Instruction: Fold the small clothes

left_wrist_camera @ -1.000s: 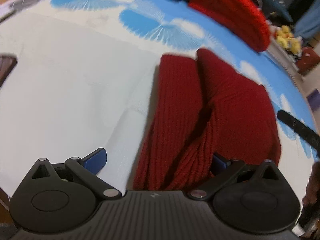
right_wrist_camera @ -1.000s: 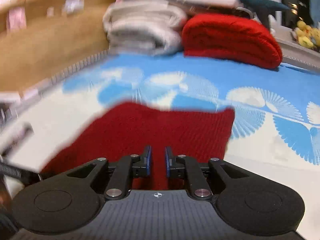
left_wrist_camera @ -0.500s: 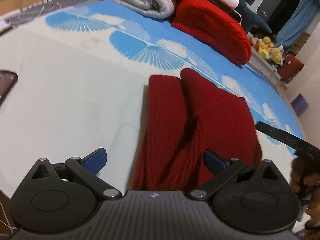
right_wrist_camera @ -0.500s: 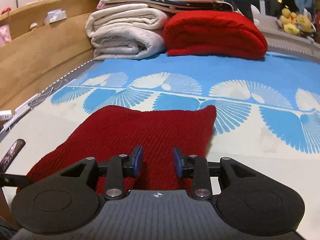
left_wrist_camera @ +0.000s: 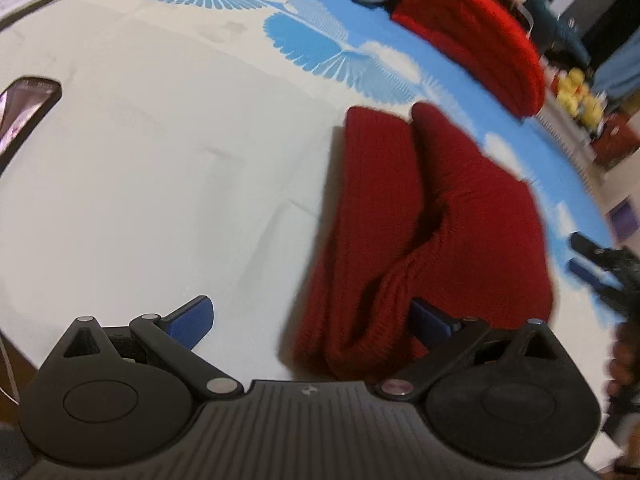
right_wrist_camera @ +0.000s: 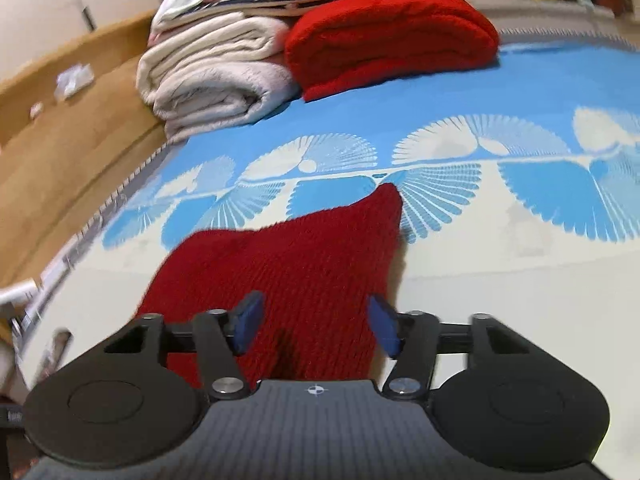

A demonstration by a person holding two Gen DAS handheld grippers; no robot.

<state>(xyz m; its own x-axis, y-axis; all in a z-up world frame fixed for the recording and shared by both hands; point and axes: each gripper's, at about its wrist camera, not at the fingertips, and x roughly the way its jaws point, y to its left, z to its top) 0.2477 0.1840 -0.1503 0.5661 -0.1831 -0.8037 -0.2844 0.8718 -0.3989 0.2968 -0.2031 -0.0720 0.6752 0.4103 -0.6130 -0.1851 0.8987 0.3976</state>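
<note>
A dark red knit garment [left_wrist_camera: 420,216] lies folded lengthwise on the white and blue bed sheet [left_wrist_camera: 160,184]. It also shows in the right wrist view [right_wrist_camera: 296,272]. My left gripper [left_wrist_camera: 310,318] is open wide, its jaws on either side of the garment's near end, holding nothing. My right gripper [right_wrist_camera: 312,326] is open just above the garment's other end, with the cloth between and below its blue pads [right_wrist_camera: 248,320]. The right gripper also shows at the right edge of the left wrist view [left_wrist_camera: 600,264].
A folded bright red blanket [right_wrist_camera: 392,36] and a rolled cream blanket [right_wrist_camera: 216,76] are stacked at the head of the bed. A phone [left_wrist_camera: 24,108] lies at the sheet's left edge. A wooden bed frame [right_wrist_camera: 60,152] runs along the left.
My right gripper has opened from nearly shut to wide and let the garment's edge drop onto the bed. My left gripper stayed open and shifted slightly.
</note>
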